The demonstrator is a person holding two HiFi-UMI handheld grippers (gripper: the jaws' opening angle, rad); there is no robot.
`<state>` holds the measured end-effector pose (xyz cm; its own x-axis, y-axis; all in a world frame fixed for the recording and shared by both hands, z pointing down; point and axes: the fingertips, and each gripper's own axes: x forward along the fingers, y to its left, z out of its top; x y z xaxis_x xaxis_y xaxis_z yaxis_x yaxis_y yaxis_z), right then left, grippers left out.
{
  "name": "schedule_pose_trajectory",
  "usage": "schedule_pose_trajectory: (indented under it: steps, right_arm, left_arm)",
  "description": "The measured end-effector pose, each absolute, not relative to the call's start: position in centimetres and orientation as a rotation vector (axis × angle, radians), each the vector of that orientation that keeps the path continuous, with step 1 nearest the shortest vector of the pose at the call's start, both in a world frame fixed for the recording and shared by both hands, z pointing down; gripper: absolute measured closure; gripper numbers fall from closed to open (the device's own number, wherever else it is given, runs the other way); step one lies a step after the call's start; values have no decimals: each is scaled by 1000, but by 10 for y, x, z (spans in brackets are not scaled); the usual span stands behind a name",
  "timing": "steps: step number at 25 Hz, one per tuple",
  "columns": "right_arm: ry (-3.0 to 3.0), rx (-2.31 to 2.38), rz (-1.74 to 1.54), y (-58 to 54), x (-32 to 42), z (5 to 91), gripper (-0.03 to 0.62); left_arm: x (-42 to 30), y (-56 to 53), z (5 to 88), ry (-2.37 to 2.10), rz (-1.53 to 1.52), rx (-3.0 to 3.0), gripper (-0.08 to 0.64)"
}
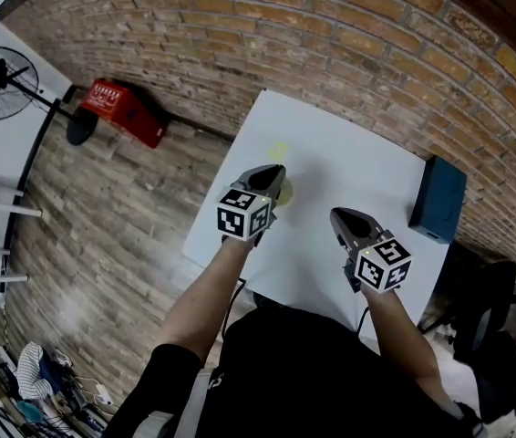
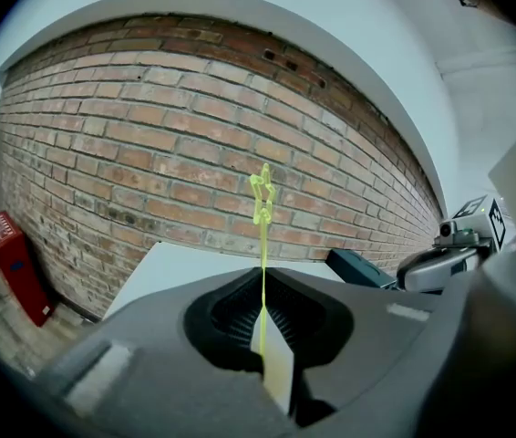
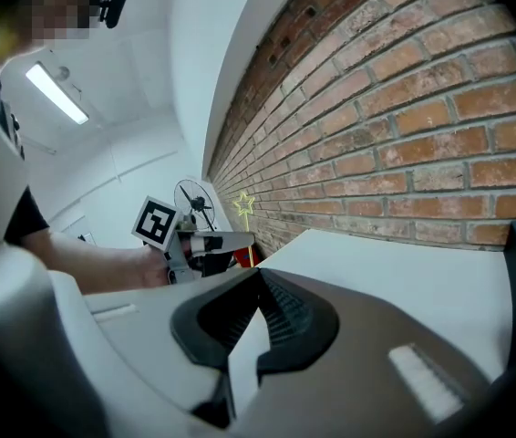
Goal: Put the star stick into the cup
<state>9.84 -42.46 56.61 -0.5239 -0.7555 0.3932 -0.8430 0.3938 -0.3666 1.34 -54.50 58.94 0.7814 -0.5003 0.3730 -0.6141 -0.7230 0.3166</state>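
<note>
Star stick (image 2: 262,203) pinched in left hand-held gripper (image 1: 276,179) | right hand-held gripper (image 1: 340,215) closed | blue box (image 1: 438,199) beside it

Lower centre, the right gripper (image 3: 258,276) has its jaws together, empty. At centre left the left gripper (image 3: 240,240) seems to hold the yellow star stick (image 3: 243,205) upright. A brick wall (image 3: 404,135) fills the upper right.

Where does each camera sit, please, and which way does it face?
Head view: on the head, facing down at the table; forearms, left gripper, right gripper show.
Left gripper view: on that gripper, facing the brick wall; jaws shut on the star stick.
Right gripper view: on that gripper, facing the left gripper; jaws shut, empty.
Shared: gripper views both show the star stick.
</note>
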Motion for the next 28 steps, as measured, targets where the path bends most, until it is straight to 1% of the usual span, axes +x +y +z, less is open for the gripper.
schedule_pose_trajectory:
  steps: [4,7,10,12,14,22,28]
  right_arm:
    - [-2472,1422,782,-420,94,561,591]
    - [-2468,1407,761,-417,91,557,591]
    - [-2463,1406,751,-414,89,553,592]
    - [-2460,1406,753,-411,88,553,591]
    - [-2458,1398,755,-406,84,553,592]
    - [-2468,1368,724,-389,72,543,591]
    - [-2491,1351,680,-389,58,532,591]
  left_arm:
    - [3,-545,604,-847,447,2538,545]
    - [-4,-546,613,-859,523,2540,528]
    - [-7,-546,623,-864,616,2536,484]
    - [-9,-543,628,-866,668,2537,432]
    - [-12,-540,630,-873,693,2547,408]
    - [-27,-523,603,-909,645,2592,405]
    - [-60,-515,562,-1019,553,2616,407]
